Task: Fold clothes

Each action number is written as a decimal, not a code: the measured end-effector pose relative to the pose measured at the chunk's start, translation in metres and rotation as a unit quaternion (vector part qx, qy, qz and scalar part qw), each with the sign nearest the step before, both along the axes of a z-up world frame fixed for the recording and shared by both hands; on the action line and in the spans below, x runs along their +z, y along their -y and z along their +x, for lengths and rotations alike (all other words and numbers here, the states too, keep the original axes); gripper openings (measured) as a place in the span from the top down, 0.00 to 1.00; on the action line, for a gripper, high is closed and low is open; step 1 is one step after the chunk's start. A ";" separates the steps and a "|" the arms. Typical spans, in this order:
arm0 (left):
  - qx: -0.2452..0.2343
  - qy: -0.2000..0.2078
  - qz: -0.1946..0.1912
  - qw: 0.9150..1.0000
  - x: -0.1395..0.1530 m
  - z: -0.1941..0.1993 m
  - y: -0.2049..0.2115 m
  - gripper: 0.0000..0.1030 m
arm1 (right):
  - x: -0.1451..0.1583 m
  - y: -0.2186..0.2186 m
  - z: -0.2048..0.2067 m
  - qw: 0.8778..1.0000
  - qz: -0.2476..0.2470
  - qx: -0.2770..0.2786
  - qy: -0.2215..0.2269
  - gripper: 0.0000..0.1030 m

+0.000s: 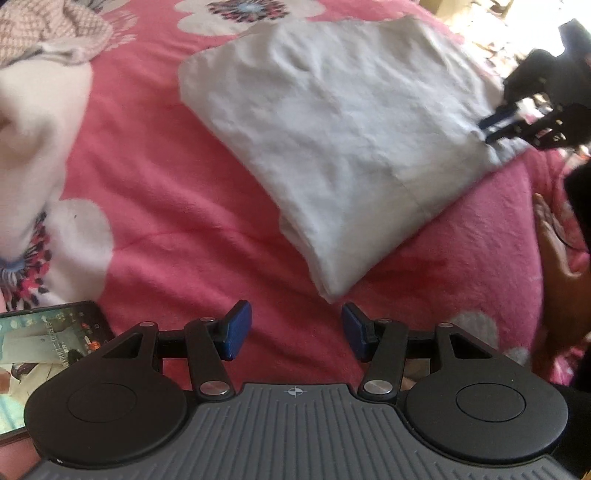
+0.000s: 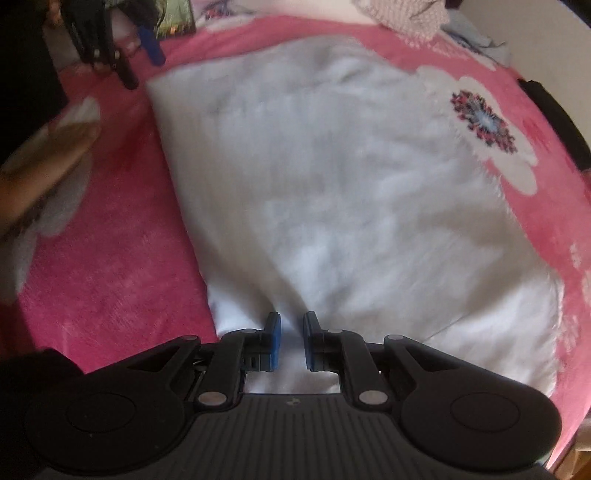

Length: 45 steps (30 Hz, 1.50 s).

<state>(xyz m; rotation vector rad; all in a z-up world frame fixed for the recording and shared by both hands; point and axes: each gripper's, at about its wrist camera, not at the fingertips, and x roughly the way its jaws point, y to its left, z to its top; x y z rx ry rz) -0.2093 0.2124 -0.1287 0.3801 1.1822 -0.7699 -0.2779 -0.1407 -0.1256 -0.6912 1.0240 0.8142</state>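
A white garment (image 1: 332, 147) lies folded into a thick rectangle on a pink flowered blanket (image 1: 166, 206). My left gripper (image 1: 295, 328) hangs open just short of the garment's near corner, with only blanket between its blue pads. In the right wrist view the same garment (image 2: 332, 203) fills the middle. My right gripper (image 2: 291, 339) is shut on a raised pinch of its near edge. The left wrist view shows that right gripper (image 1: 491, 127) at the garment's far right edge. One of the left gripper's fingers (image 2: 151, 46) shows beyond the garment's far left corner.
A phone (image 1: 44, 350) with a lit screen lies on the blanket by my left gripper. A heap of pink checked clothes (image 1: 44, 33) sits at the far left. A person's hand (image 1: 554, 240) rests at the blanket's right edge. A pale wall (image 2: 546, 48) borders the bed.
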 end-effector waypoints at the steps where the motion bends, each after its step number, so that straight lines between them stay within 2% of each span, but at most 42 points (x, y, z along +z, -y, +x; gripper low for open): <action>1: -0.010 0.001 -0.005 1.000 0.002 -0.001 0.000 0.48 | 0.005 0.000 0.000 1.000 0.011 -0.001 -0.001 0.87; 6: -0.042 0.010 0.001 0.999 -0.005 -0.003 0.015 0.48 | 0.016 -0.014 -0.001 0.999 0.038 0.023 0.000 0.87; 12: -0.010 0.004 -0.010 1.000 -0.001 0.005 0.006 0.48 | 0.016 -0.038 0.005 0.997 0.069 0.042 -0.006 0.86; 14: -0.002 0.005 -0.008 1.000 0.000 0.008 0.004 0.48 | 0.019 -0.050 0.008 0.994 0.103 0.043 -0.015 0.81; 16: 0.011 0.005 -0.007 1.000 0.001 0.013 0.001 0.48 | 0.020 -0.064 0.007 0.989 0.136 0.047 -0.015 0.62; 18: 0.027 0.004 -0.009 1.000 0.002 0.017 -0.002 0.48 | 0.018 -0.081 0.005 0.986 0.156 0.061 0.002 0.60; 26: 0.097 -0.001 -0.018 0.995 0.002 0.036 -0.014 0.48 | -0.007 -0.150 -0.013 0.979 0.151 0.120 0.069 0.59; 31: 0.129 -0.001 -0.033 0.991 0.004 0.043 -0.021 0.48 | -0.027 -0.180 -0.044 0.966 0.117 0.195 0.126 0.58; 34: 0.141 0.000 -0.045 0.989 0.005 0.046 -0.023 0.48 | -0.043 -0.192 -0.057 0.959 0.089 0.217 0.161 0.58; 36: 0.150 -0.002 -0.057 0.987 0.006 0.046 -0.026 0.48 | -0.048 -0.195 -0.060 0.956 0.086 0.216 0.176 0.60; 38: 0.159 -0.005 -0.070 0.985 0.006 0.048 -0.030 0.48 | -0.047 -0.193 -0.054 0.962 0.098 0.193 0.166 0.67; 40: 0.170 -0.009 -0.084 0.982 0.007 0.050 -0.032 0.48 | -0.043 -0.190 -0.043 0.971 0.112 0.156 0.142 0.79; 41: 0.176 -0.012 -0.091 0.980 0.008 0.052 -0.034 0.48 | -0.042 -0.188 -0.036 0.975 0.120 0.136 0.128 0.81; 42: 0.182 -0.017 -0.099 0.978 0.008 0.053 -0.035 0.48 | -0.040 -0.185 -0.029 0.978 0.128 0.116 0.113 0.89; 45: 0.203 -0.030 -0.124 0.971 0.008 0.057 -0.039 0.47 | -0.034 -0.175 -0.007 0.984 0.165 0.048 0.056 0.98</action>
